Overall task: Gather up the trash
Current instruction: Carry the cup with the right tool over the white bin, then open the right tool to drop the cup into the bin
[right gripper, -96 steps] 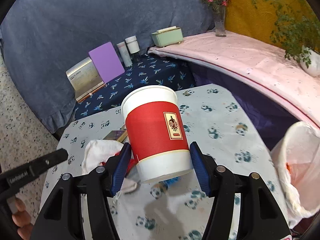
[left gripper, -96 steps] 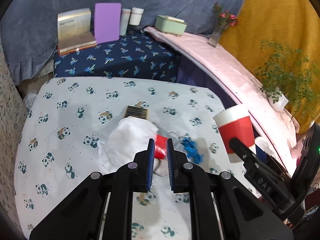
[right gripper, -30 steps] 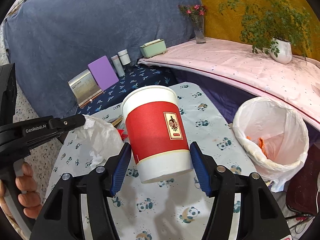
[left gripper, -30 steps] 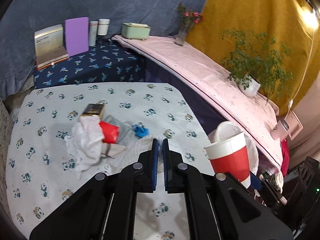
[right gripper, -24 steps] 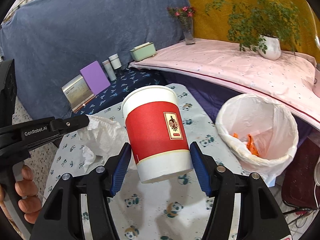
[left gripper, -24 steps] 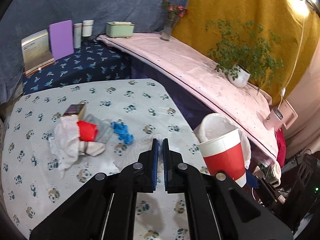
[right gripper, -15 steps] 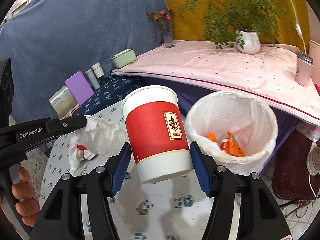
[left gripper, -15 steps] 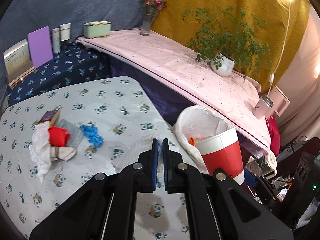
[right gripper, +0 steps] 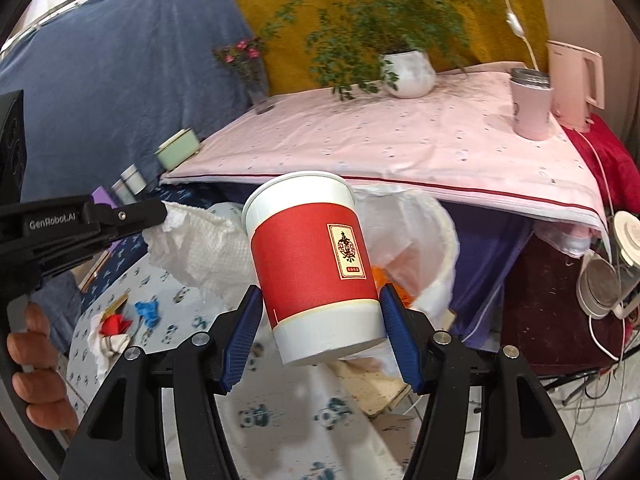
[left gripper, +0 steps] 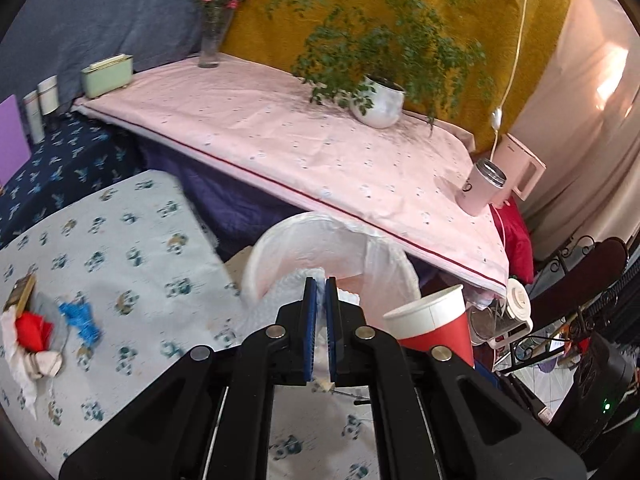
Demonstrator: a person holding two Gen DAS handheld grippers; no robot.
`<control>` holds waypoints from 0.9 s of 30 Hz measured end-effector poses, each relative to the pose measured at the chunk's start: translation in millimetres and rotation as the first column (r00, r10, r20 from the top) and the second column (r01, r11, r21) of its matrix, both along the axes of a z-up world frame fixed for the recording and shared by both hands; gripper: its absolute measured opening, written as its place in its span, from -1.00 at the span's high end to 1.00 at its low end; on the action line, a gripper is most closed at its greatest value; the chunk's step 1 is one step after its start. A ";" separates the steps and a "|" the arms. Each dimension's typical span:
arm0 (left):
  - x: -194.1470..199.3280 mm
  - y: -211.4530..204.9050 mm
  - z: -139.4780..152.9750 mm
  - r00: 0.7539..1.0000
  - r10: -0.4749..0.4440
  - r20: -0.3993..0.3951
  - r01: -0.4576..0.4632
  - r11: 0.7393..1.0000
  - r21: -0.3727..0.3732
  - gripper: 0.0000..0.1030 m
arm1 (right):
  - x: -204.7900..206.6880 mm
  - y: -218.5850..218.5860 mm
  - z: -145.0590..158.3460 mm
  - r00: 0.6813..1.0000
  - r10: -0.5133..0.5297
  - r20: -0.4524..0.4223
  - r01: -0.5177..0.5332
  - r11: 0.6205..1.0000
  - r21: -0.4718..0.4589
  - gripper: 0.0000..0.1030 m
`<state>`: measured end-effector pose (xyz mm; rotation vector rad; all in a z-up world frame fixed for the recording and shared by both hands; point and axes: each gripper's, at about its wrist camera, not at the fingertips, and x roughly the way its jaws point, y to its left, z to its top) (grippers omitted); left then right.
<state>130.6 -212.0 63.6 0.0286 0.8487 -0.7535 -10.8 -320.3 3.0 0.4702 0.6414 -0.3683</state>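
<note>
My left gripper (left gripper: 320, 308) is shut on a crumpled white paper towel (left gripper: 280, 300), held over the near rim of the white-lined trash bin (left gripper: 304, 240). The towel also shows in the right wrist view (right gripper: 200, 248), hanging from the left gripper's tip (right gripper: 158, 210). My right gripper (right gripper: 320, 332) is shut on a red and white paper cup (right gripper: 316, 268), held upright beside the bin (right gripper: 424, 248), which holds orange scraps. The cup also shows in the left wrist view (left gripper: 436, 328).
More trash lies on the panda-print table (left gripper: 132, 240): a blue scrap (left gripper: 80, 316), a red piece (left gripper: 32, 330) on white tissue, and a small brown box (left gripper: 22, 292). A pink-covered bench (left gripper: 320, 148) behind the bin carries a potted plant (left gripper: 380, 100), a pink tumbler (left gripper: 482, 188) and a kettle.
Both grippers have swung right from the table toward the bin. The paper towel now hangs over the bin's rim, and the cup has come close beside the bin. Both grips are unchanged.
</note>
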 end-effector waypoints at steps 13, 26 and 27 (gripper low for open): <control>28.1 -49.9 -24.6 1.000 -0.007 -0.014 0.007 1.000 0.026 0.18 | 9.3 -38.5 -19.7 0.998 -0.061 -0.032 0.062 0.998 0.017 -0.13; 41.5 -20.5 -39.9 0.998 0.066 -0.018 -0.065 0.997 0.052 0.01 | 43.0 -42.4 -19.7 0.999 -0.034 -0.031 0.034 0.999 -0.005 -0.13; 42.8 -16.8 -41.4 0.997 0.075 -0.019 -0.074 0.996 0.054 0.01 | 46.9 -42.3 -19.8 0.999 -0.033 -0.032 0.032 0.999 -0.009 -0.13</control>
